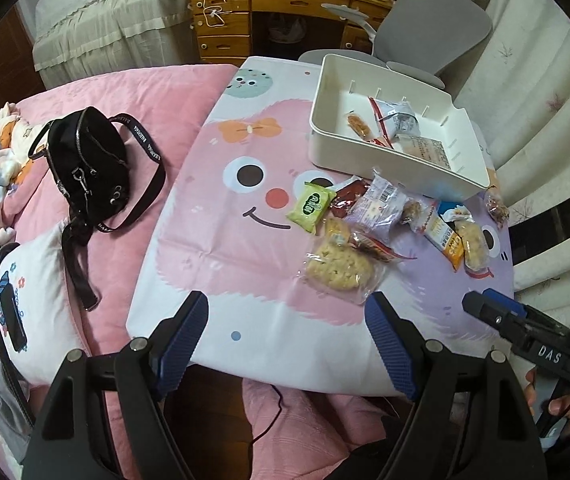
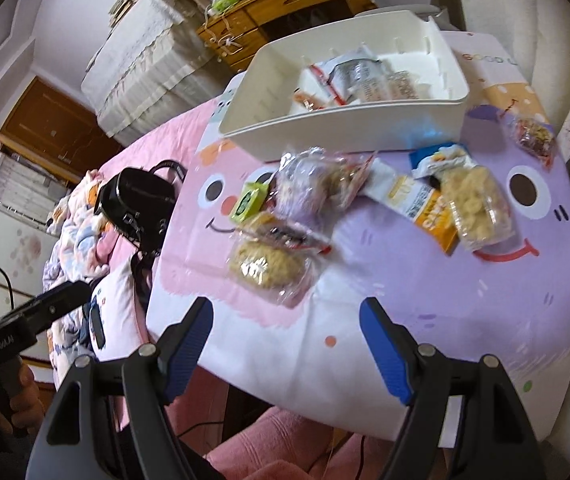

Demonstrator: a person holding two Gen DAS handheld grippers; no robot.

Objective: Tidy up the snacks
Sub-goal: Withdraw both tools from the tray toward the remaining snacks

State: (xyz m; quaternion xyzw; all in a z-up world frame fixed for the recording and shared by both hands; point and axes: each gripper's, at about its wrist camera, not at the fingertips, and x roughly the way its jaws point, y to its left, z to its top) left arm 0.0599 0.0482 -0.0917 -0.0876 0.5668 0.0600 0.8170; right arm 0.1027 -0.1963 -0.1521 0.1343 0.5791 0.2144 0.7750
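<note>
- Both grippers spread, empty: left gripper (image 1: 287,322), right gripper (image 2: 287,326).
- White bin (image 1: 385,160) holds a few packets; snacks (image 1: 369,216) lie on the bench before it.
- Mid-sort, I judge. Next: pinch the cookie packet (image 2: 269,264), lift it into the bin.

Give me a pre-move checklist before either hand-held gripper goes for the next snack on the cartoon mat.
1. Left hand-held gripper open and empty: ok.
2. Right hand-held gripper open and empty: ok.
3. White bin has free space: ok; only a few packets lie in it, much of the floor bare.
4. Nearest target reachable: ok; the clear-wrapped cookie lies just ahead of both grippers.
5. Cookie free to lift: not ok; a red-edged wrapper overlaps its far edge.
6. Green packet lying apart from the pile: cannot tell; its right edge meets a dark red packet.
</note>
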